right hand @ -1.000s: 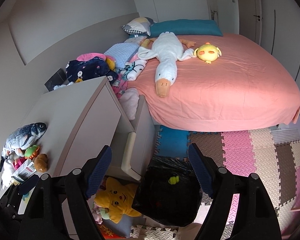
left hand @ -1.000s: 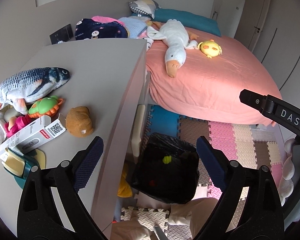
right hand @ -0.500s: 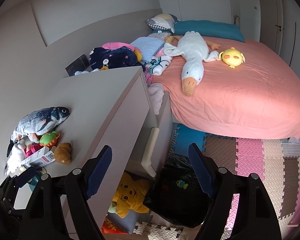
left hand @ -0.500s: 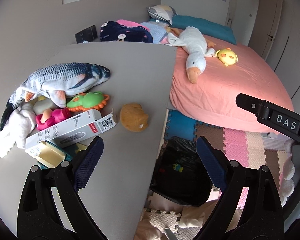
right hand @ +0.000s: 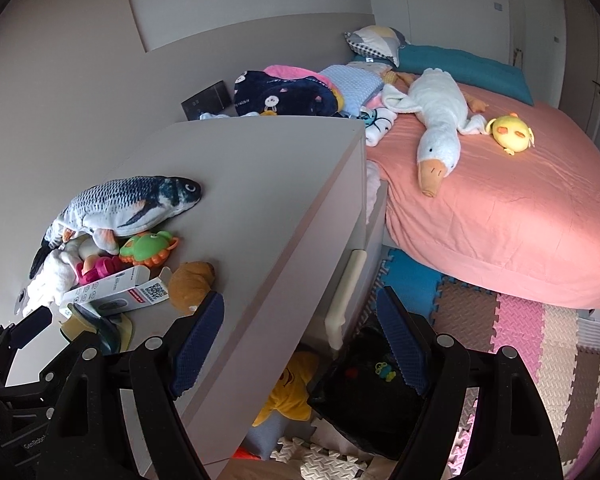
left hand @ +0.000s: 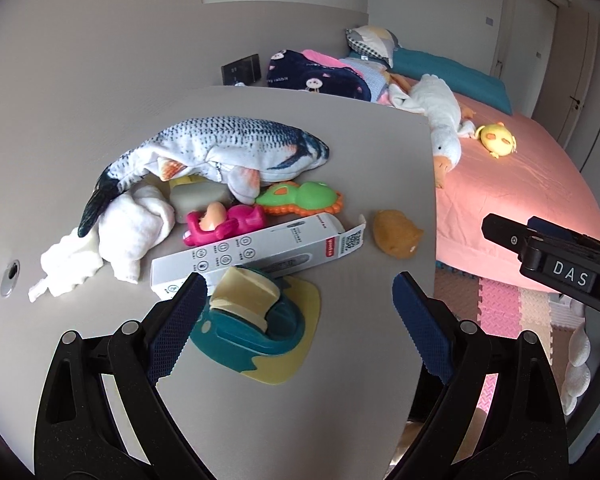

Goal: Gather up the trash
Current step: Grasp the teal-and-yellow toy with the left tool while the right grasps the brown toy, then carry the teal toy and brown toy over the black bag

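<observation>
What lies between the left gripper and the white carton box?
In the left wrist view, a teal and yellow toy lies between the left gripper and the white carton box.

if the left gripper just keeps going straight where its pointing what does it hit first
Probably the tabletop, with its open fingers straddling the bare patch beside the teal and yellow toy. The white carton and the orange plush lie just beyond. The left gripper holds nothing; depth is uncertain through the fisheye.
</observation>
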Tool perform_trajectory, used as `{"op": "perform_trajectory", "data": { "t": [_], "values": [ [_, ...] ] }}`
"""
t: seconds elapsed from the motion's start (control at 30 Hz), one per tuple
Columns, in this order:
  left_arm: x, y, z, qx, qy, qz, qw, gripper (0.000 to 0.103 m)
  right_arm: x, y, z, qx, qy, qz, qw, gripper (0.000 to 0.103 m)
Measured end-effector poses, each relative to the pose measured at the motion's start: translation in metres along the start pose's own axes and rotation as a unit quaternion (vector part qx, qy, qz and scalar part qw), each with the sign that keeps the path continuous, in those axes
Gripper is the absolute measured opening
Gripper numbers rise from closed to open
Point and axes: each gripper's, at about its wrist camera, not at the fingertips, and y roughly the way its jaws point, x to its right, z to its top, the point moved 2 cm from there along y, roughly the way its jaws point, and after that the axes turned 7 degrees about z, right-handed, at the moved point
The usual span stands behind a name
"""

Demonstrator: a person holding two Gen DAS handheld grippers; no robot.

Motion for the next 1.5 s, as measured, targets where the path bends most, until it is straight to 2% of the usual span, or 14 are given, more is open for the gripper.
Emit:
{"op": "perform_trajectory", "data": {
  "t": [0.17,0.33,0.43,0.57,0.77,1.03,1.1,1.17,1.23,1.5],
  "values": [
    [-0.025,0.014,-0.008,-0.013,-0.032,0.016,0.9993,0.091,-0.022,0.016,-0.003,-0.010,-0.029,0.007,1.000,0.079],
    [-0.033,0.028,-0.014,-0.027,-0.036,0.023,0.9987,0.090,-0.034,0.034,-0.003,-0.021,-0.044,0.005,0.999,0.079],
    [-0.032,0.038,-0.015,-0.037,-0.032,0.023,0.9986,0.078,-0.040,0.044,-0.002,-0.027,-0.053,0.004,0.998,0.079],
    [-0.032,0.045,-0.016,-0.045,-0.031,0.012,0.9985,0.070,-0.046,0.054,0.000,-0.033,-0.062,0.003,0.998,0.079],
    [-0.031,0.048,-0.017,-0.046,-0.029,-0.005,0.9985,0.050,-0.050,0.064,0.003,-0.036,-0.068,0.010,0.997,0.079],
    [-0.036,0.048,-0.016,-0.048,-0.046,-0.011,0.9977,0.049,-0.059,0.077,0.012,-0.042,-0.068,0.029,0.996,0.079],
    [-0.040,0.045,-0.014,-0.044,-0.054,-0.014,0.9975,0.048,-0.061,0.082,0.012,-0.047,-0.072,0.031,0.996,0.074],
    [-0.044,0.042,-0.012,-0.040,-0.061,-0.025,0.9970,0.047,-0.062,0.084,0.013,-0.050,-0.068,0.042,0.996,0.059],
    [-0.046,0.037,-0.009,-0.036,-0.063,-0.035,0.9967,0.046,-0.063,0.084,0.014,-0.053,-0.067,0.046,0.995,0.048],
    [-0.045,0.017,-0.001,-0.006,-0.064,-0.042,0.9971,0.042,-0.055,0.055,0.016,-0.022,-0.056,0.052,0.997,0.048]
  ]
}}
